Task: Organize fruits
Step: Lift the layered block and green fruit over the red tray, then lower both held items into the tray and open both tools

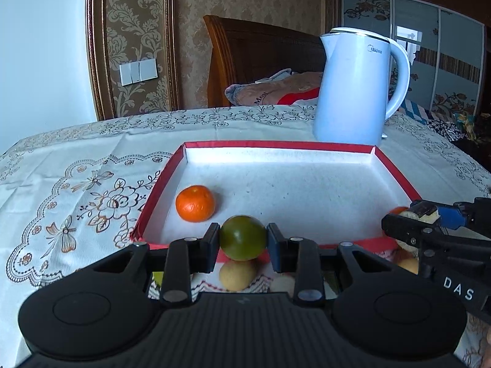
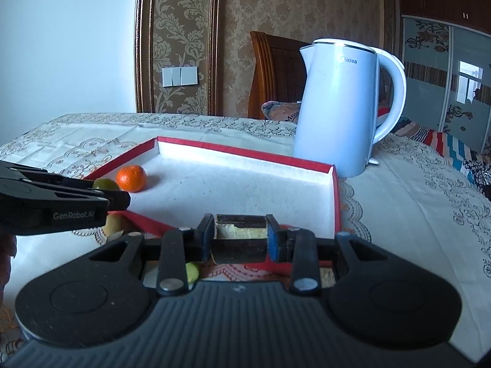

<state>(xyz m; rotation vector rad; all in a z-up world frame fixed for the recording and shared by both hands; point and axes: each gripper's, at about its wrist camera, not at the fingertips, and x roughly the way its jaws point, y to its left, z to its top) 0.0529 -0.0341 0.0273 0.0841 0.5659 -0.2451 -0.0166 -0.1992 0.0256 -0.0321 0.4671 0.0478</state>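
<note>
My left gripper is shut on a round green fruit, held above the near rim of the red-edged white tray. An orange tangerine lies in the tray's left part. My right gripper is shut on a blocky chunk with a pale yellow band between dark brown layers; what kind of fruit it is I cannot tell. It hangs at the near rim of the tray. The right wrist view shows the left gripper and the green fruit beside the tangerine.
A pale blue kettle stands just behind the tray's far right corner. Loose fruit lies on the embroidered cloth in front of the tray: a yellowish round one, an olive one, a green piece. A bed lies beyond the table.
</note>
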